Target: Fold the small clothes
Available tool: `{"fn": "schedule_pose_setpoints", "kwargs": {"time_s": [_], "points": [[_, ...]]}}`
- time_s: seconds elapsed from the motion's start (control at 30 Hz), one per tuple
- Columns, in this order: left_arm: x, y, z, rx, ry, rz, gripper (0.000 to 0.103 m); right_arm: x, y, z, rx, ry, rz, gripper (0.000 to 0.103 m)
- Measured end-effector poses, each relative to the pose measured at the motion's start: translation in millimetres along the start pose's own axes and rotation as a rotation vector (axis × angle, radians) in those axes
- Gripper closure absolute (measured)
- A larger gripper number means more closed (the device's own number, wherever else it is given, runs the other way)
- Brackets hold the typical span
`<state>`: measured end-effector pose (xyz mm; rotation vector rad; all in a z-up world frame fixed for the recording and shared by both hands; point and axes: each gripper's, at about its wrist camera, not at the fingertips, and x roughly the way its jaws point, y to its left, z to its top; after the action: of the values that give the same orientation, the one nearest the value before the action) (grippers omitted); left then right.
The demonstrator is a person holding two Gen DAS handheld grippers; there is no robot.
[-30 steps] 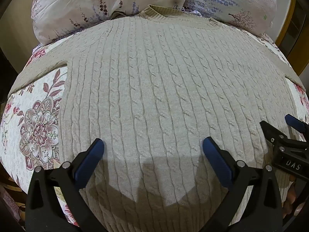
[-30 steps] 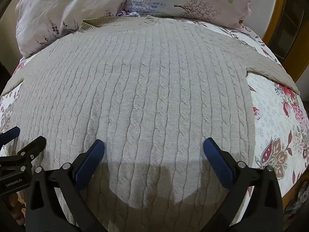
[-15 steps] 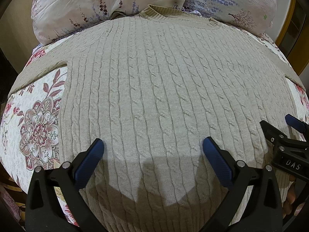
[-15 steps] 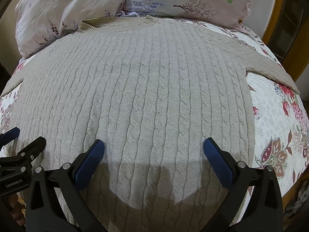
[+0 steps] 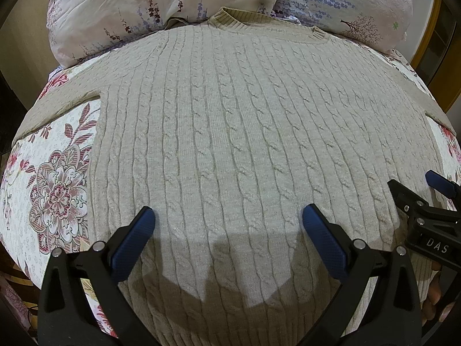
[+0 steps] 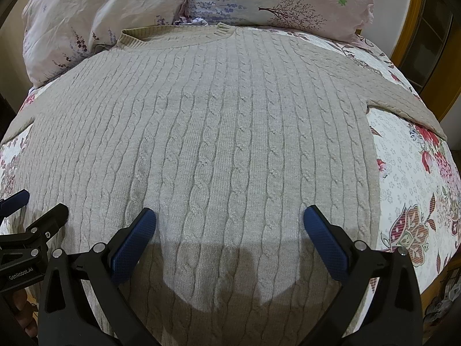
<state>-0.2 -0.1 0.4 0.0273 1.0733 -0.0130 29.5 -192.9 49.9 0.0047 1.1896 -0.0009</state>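
A beige cable-knit sweater lies flat on the bed, collar at the far end, sleeves spread to both sides; it also shows in the right wrist view. My left gripper is open and empty above the sweater's lower left part. My right gripper is open and empty above its lower right part. Each gripper shows at the edge of the other's view: the right gripper and the left gripper. The sweater's bottom hem is hidden below my fingers.
A floral quilt covers the bed and shows on both sides of the sweater. Two pale printed pillows lie at the head, beyond the collar. A wooden door frame stands at the far right.
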Motion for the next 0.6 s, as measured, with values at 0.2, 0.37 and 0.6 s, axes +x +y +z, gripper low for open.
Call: {"fn": "schedule_pose_setpoints", "kwargs": {"time_s": [0.2, 0.37, 0.6], "points": [[0.0, 0.0, 0.0, 0.0, 0.0, 0.0, 0.002, 0.3, 0.7, -0.3, 0.0, 0.0, 0.0, 0.001], [0.0, 0.0, 0.0, 0.0, 0.0, 0.0, 0.002, 0.3, -0.3, -0.7, -0.004, -0.004, 0.002, 0.001], [0.1, 0.0, 0.1, 0.0, 0.002, 0.0, 0.002, -0.6, -0.9, -2.8, -0.021, -0.028, 0.011, 0.001]]}}
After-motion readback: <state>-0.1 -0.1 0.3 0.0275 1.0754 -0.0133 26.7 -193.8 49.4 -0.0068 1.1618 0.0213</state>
